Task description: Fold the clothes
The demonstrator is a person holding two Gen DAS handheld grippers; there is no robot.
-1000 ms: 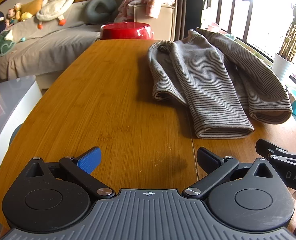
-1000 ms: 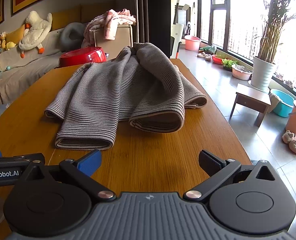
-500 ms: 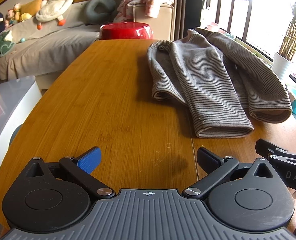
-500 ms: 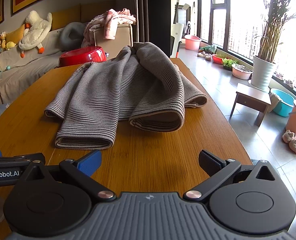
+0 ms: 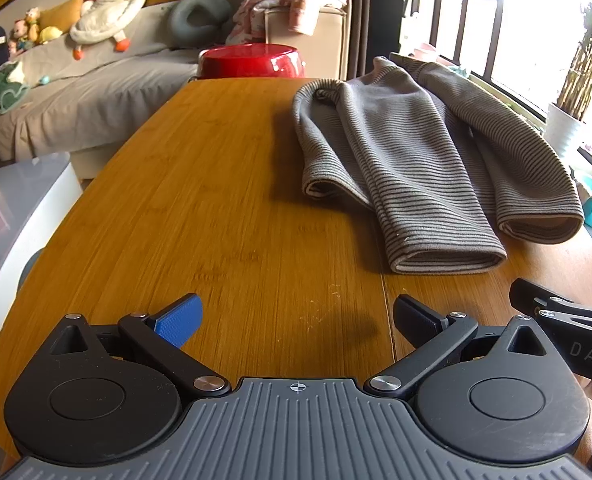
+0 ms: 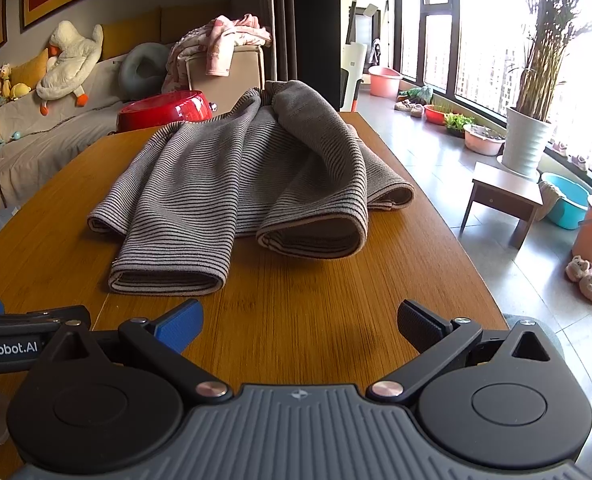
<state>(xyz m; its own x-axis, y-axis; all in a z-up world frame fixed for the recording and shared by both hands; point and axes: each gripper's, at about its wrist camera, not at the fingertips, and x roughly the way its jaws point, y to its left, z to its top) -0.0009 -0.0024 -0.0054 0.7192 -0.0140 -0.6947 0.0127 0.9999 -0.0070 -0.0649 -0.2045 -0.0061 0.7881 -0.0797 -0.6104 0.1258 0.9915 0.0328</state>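
A grey striped sweater (image 5: 424, 160) lies folded lengthwise on the wooden table (image 5: 215, 200), its sleeve ends and hem toward me; in the right wrist view the sweater (image 6: 231, 184) is straight ahead. My left gripper (image 5: 296, 320) is open and empty, low over the table's near end, left of the sweater. My right gripper (image 6: 298, 322) is open and empty, just short of the sweater's near ends. Each gripper shows at the edge of the other's view.
A red bowl (image 5: 251, 62) stands at the table's far end. A sofa (image 5: 75, 92) with plush toys is beyond on the left. On the right the table edge drops to a tiled floor with a stool (image 6: 504, 196), basins and a potted plant (image 6: 528, 140).
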